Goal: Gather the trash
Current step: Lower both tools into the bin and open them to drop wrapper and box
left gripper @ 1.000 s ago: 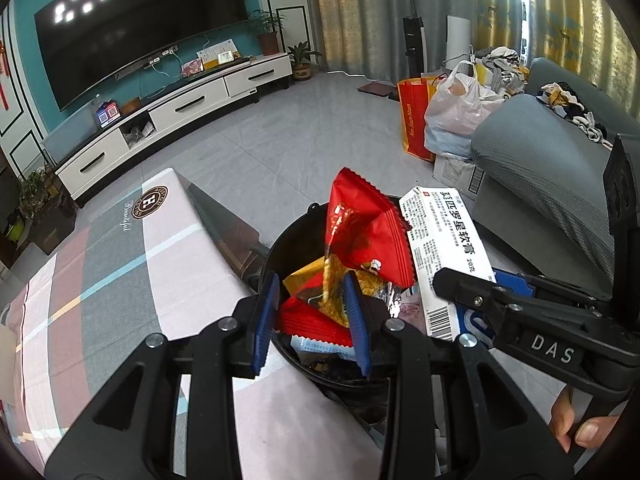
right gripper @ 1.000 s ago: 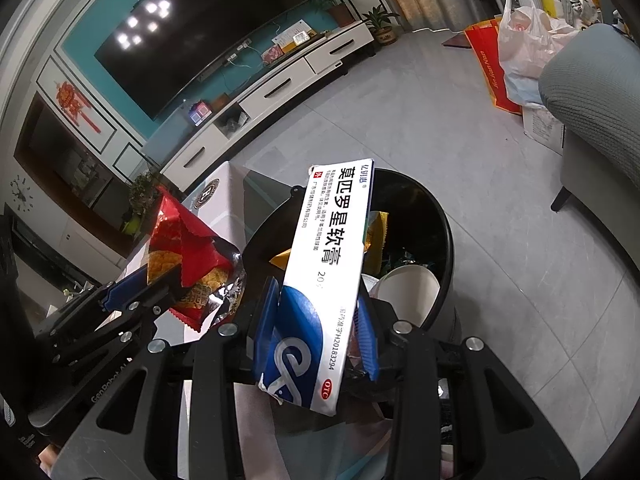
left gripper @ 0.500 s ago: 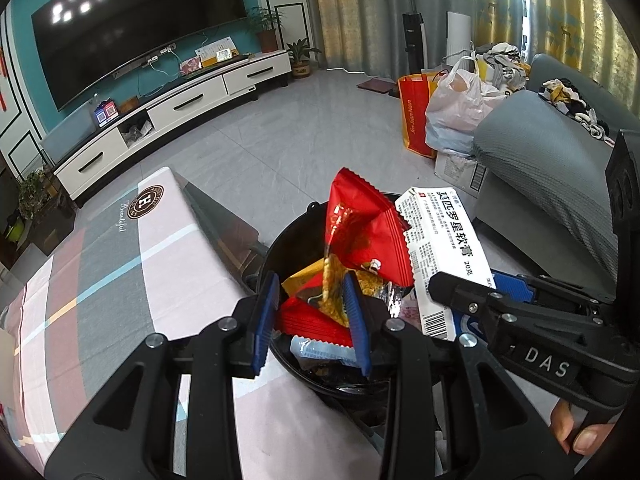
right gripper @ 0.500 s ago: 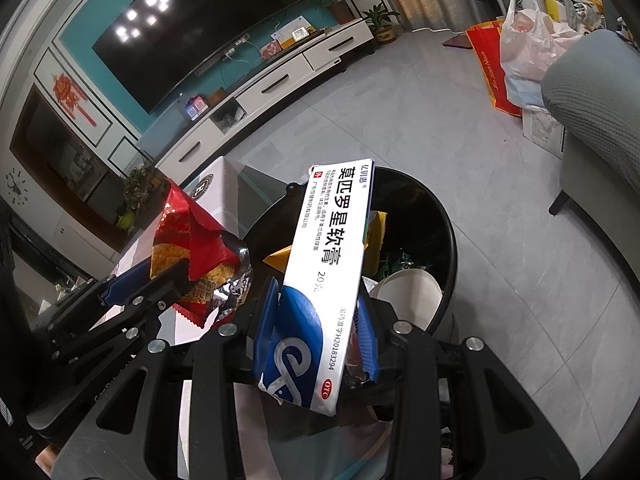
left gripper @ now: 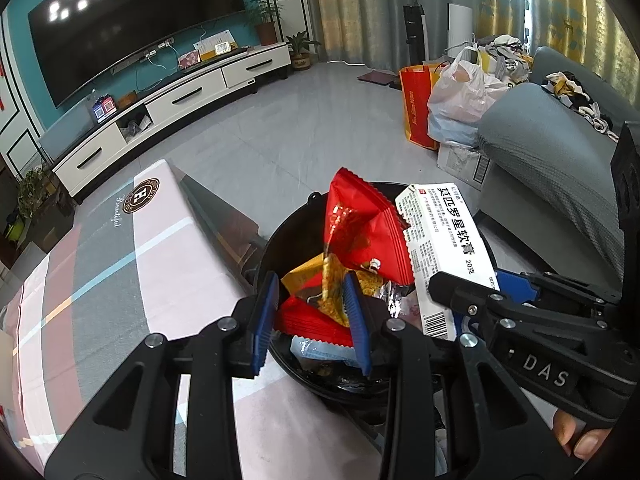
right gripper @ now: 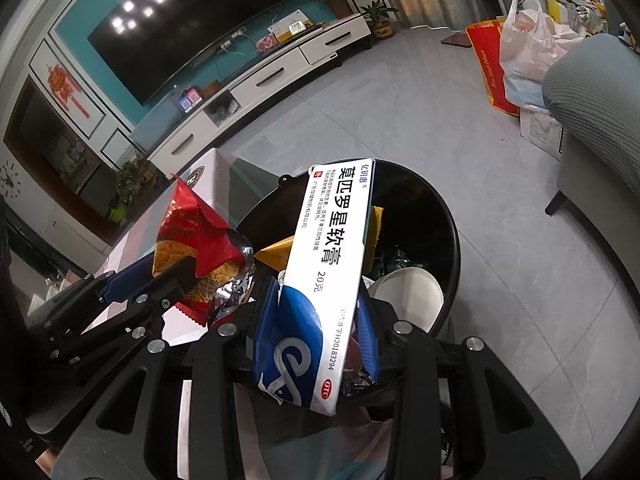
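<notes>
Bin (left gripper: 276, 248) rim hugs table edge; left gripper (left gripper: 310, 316) pinches wrapper (left gripper: 360, 232); right gripper (right gripper: 316, 332) clamps box (right gripper: 332, 256).

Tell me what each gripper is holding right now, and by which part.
The left gripper holds a red snack wrapper by its crumpled lower end. The right gripper holds a white and blue medicine box by its lower, blue end.

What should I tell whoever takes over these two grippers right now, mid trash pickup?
Left gripper: shut on the crinkled red foil snack wrapper, held above the round black trash bin.
Right gripper: shut on the long white-and-blue cardboard ointment box, also over the bin.
Done: both items picked up and brought to the bin, which already holds wrappers and a white paper cup.
Left: open both grippers to drop them in.
</notes>
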Demonstrator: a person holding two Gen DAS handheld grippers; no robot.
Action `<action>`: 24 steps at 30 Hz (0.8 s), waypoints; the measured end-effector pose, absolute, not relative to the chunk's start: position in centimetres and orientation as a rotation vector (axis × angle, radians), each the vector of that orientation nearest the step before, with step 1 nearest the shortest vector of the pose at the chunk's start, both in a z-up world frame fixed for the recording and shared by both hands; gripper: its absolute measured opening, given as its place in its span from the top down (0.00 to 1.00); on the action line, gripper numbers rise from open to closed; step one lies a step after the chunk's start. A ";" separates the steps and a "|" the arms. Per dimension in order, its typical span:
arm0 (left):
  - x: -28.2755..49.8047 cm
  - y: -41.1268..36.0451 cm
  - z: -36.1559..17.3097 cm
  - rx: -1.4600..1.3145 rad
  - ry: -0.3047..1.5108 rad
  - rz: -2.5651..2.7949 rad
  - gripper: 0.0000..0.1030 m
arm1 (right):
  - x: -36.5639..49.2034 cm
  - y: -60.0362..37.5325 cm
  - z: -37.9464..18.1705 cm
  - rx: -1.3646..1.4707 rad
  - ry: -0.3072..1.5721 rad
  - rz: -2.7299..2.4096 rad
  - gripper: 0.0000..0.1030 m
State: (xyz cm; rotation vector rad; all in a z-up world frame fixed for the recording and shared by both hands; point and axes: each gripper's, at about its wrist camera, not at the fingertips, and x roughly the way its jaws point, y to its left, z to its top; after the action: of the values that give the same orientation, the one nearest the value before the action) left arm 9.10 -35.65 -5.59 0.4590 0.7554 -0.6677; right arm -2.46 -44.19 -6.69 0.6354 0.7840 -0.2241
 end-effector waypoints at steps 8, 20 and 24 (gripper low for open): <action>9.3 -36.1 -6.2 0.468 0.766 -0.667 0.66 | -2.3 -44.0 -7.0 0.621 0.794 -0.232 0.64; 9.6 -36.7 -6.9 0.478 0.777 -0.665 0.66 | -2.0 -44.2 -7.4 0.601 0.803 -0.245 0.64; 9.7 -36.8 -7.2 0.481 0.781 -0.664 0.66 | -1.9 -44.2 -7.6 0.589 0.807 -0.253 0.64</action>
State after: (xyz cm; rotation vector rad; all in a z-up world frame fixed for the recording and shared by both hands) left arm 9.69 -36.79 -7.16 0.4815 0.7814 -0.6644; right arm -1.94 -44.22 -7.57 0.5886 0.8073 -0.2527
